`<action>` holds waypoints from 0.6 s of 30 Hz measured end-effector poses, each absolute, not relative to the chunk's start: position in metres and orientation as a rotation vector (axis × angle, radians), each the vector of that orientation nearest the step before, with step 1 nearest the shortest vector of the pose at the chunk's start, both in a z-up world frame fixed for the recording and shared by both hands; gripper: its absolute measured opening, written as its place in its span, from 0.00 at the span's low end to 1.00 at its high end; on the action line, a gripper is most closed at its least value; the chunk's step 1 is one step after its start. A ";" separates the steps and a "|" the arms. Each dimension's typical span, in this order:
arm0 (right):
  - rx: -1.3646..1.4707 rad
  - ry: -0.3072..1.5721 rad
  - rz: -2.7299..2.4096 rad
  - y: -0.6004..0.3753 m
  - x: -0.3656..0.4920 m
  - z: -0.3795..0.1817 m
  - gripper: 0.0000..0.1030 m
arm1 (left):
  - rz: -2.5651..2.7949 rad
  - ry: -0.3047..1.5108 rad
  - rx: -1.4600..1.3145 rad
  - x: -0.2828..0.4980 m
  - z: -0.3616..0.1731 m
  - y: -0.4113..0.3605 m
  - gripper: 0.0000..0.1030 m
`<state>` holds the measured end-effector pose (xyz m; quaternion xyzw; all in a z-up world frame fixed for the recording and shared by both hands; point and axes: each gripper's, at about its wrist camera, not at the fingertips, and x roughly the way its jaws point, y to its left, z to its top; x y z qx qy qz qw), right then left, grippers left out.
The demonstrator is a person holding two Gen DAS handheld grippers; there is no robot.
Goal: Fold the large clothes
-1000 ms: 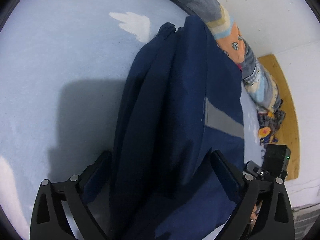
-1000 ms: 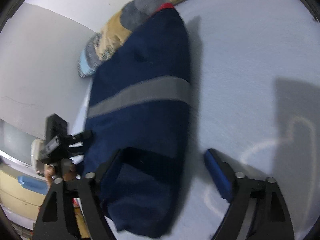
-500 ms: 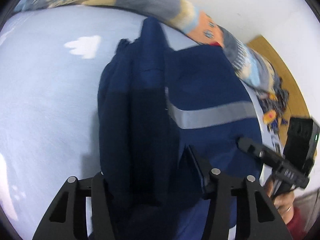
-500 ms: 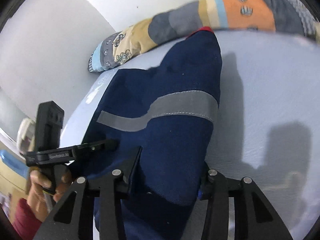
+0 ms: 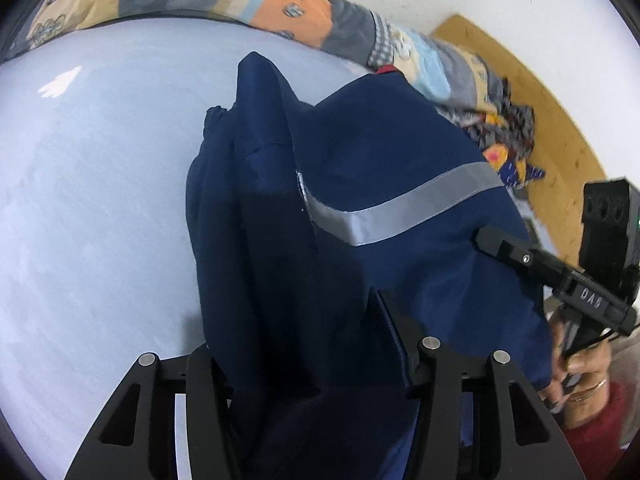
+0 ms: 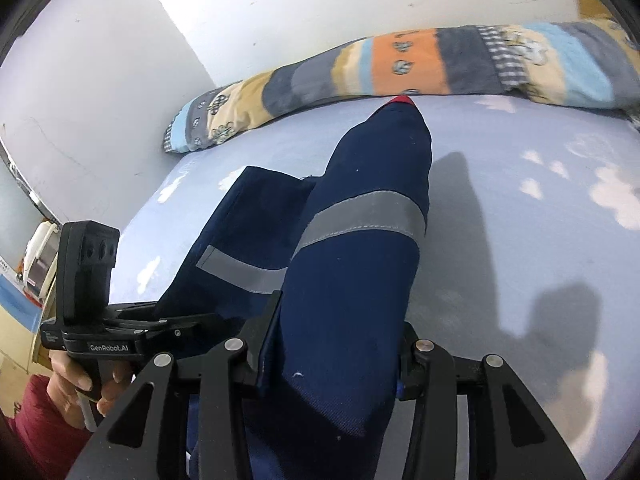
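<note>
Both grippers clamped on the jacket, near end lifted off the bed

Left gripper (image 5: pixel 298 344) and right gripper (image 6: pixel 332 344) each pinch thick folds of the one navy jacket (image 5: pixel 360 184); we risk layers slipping or the far end dragging across the bed (image 5: pixel 100 200). Count: one jacket, two grey stripes, one pillow (image 6: pixel 420 64).

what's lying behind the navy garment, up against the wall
A long patchwork bolster lies along the wall behind the navy garment. The garment's raised tip covers a small part of its lower edge; anything under the garment on the pale blue sheet is hidden.
</note>
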<state>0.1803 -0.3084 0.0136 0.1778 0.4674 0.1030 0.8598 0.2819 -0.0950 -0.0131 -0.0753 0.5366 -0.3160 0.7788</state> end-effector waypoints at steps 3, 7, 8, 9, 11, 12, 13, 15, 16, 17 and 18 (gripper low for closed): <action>0.379 1.035 0.183 -0.325 0.166 0.002 0.47 | -0.592 1.165 -0.097 0.264 -0.036 -0.105 0.64; 0.472 1.249 0.030 -0.352 0.162 -0.041 0.59 | -0.468 1.186 -0.176 0.253 -0.044 -0.092 0.73; 0.542 1.237 0.011 -0.362 0.156 -0.041 0.58 | -0.430 1.172 -0.181 0.251 -0.039 -0.086 0.73; 0.597 1.199 -0.016 -0.371 0.147 -0.032 0.60 | -0.388 1.125 -0.159 0.244 -0.030 -0.080 0.73; 0.620 1.139 -0.046 -0.380 0.132 -0.015 0.60 | -0.342 1.020 -0.078 0.228 -0.011 -0.077 0.73; 0.604 1.105 -0.050 -0.380 0.123 -0.005 0.58 | -0.330 0.983 -0.037 0.219 -0.005 -0.080 0.71; 0.568 1.061 -0.036 -0.375 0.112 0.009 0.57 | -0.316 0.929 0.021 0.208 0.001 -0.086 0.69; 0.538 1.028 0.007 -0.362 0.095 0.019 0.36 | -0.307 0.835 0.121 0.181 0.003 -0.123 0.69; 0.540 1.030 0.019 -0.356 0.090 0.019 0.30 | -0.311 0.793 0.182 0.170 0.003 -0.135 0.69; 0.544 1.049 0.040 -0.347 0.085 0.016 0.21 | -0.324 0.782 0.233 0.162 -0.002 -0.149 0.69; 0.534 1.071 0.053 -0.337 0.083 0.013 0.17 | -0.332 0.793 0.270 0.155 -0.008 -0.152 0.70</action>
